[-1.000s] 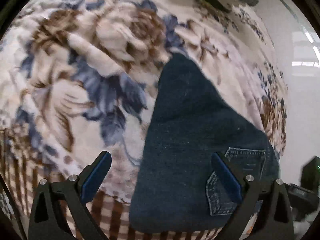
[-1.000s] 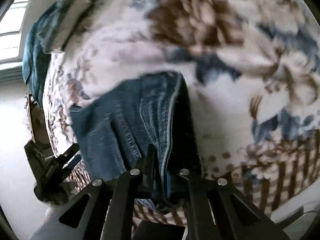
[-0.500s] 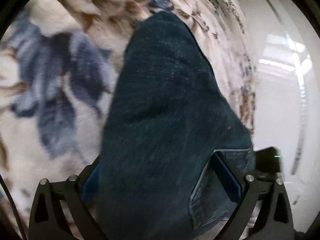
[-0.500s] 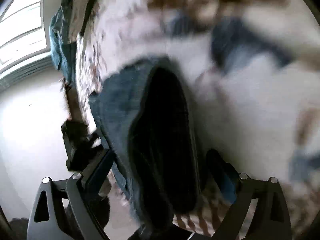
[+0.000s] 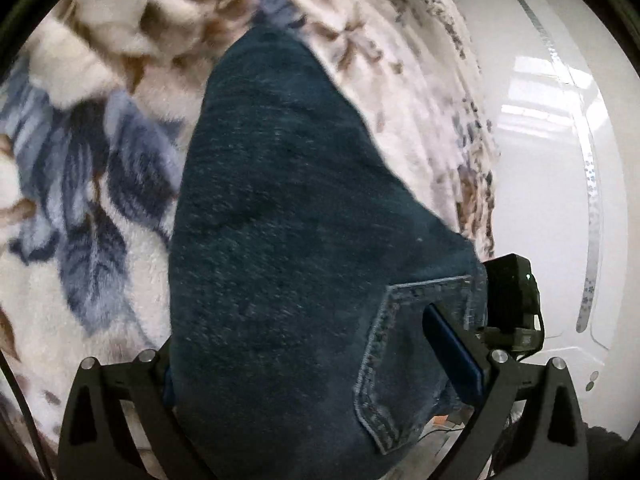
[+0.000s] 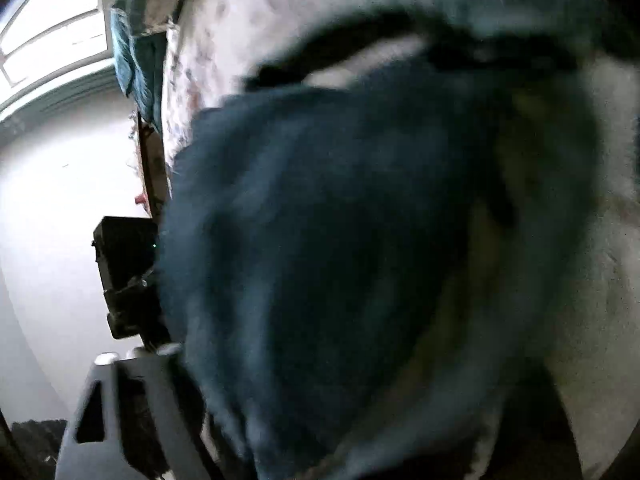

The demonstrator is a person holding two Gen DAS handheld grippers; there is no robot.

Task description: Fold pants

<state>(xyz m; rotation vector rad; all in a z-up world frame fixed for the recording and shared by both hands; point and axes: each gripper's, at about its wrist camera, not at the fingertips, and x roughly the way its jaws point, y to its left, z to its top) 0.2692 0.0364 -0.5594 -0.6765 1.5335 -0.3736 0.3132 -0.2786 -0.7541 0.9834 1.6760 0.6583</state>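
Dark blue denim pants (image 5: 288, 240) lie folded on a floral fleece blanket (image 5: 100, 160). A back pocket (image 5: 412, 352) shows near my right finger. My left gripper (image 5: 320, 364) is open, its jaws wide on either side of the near edge of the pants; the fabric covers the left finger. In the right wrist view the pants (image 6: 340, 240) fill the blurred frame right against the camera. Only the left finger (image 6: 132, 400) of my right gripper shows, spread far left; the other is hidden by denim.
The other gripper's black body (image 5: 512, 304) sits at the right edge of the pants, and it shows in the right wrist view (image 6: 124, 276). A white wall (image 5: 560, 160) lies beyond the bed edge. Teal cloth (image 6: 136, 64) is piled near a window.
My right gripper went from shut on the pants' edge to open, and pushed in close over the denim. My left gripper moved forward so the pants sit between its jaws.
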